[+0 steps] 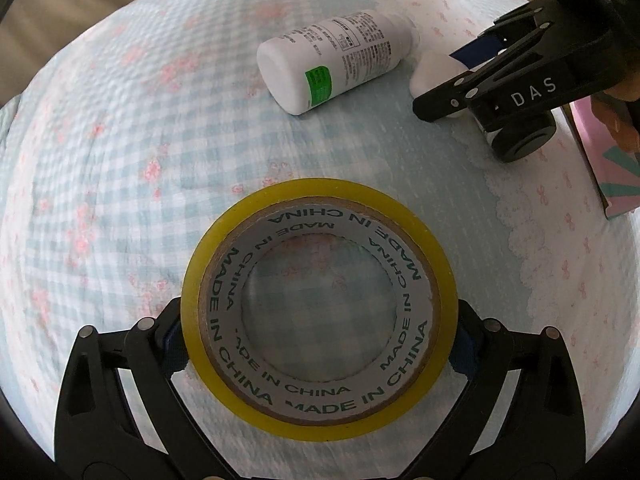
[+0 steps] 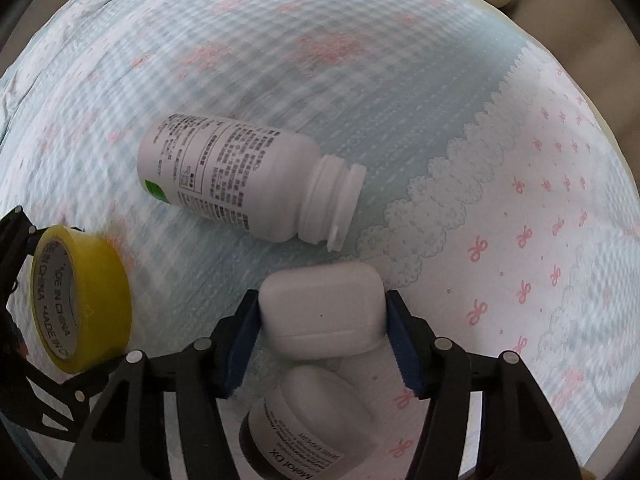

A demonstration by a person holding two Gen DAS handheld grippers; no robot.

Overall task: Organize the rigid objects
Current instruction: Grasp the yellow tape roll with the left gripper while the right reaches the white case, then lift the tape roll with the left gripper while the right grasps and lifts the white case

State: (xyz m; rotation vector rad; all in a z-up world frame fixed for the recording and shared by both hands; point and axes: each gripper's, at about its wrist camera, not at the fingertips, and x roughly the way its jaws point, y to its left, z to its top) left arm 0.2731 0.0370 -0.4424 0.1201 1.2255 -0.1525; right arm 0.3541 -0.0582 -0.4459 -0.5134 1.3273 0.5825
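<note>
A bed [image 1: 120, 152] covered in a pale blue checked quilt with pink flowers and a white lace-edged panel carries everything. A pink and teal box [image 1: 608, 168] lies at its right edge in the left wrist view. The white pill bottle [image 2: 236, 184] lies on its side near the middle, cap off, its open neck pointing toward the white panel. The yellow tape roll [image 1: 318, 302] stands on edge, pinched at its two sides by the left tongs [image 1: 320, 354], whose pads press against its outer band. A small bottle [image 2: 304, 432] with a white cap and a dark label lies beneath the right tongs [image 2: 322, 330], which are closed on a white earbud case [image 2: 322, 314], just beside the pill bottle's neck.
</note>
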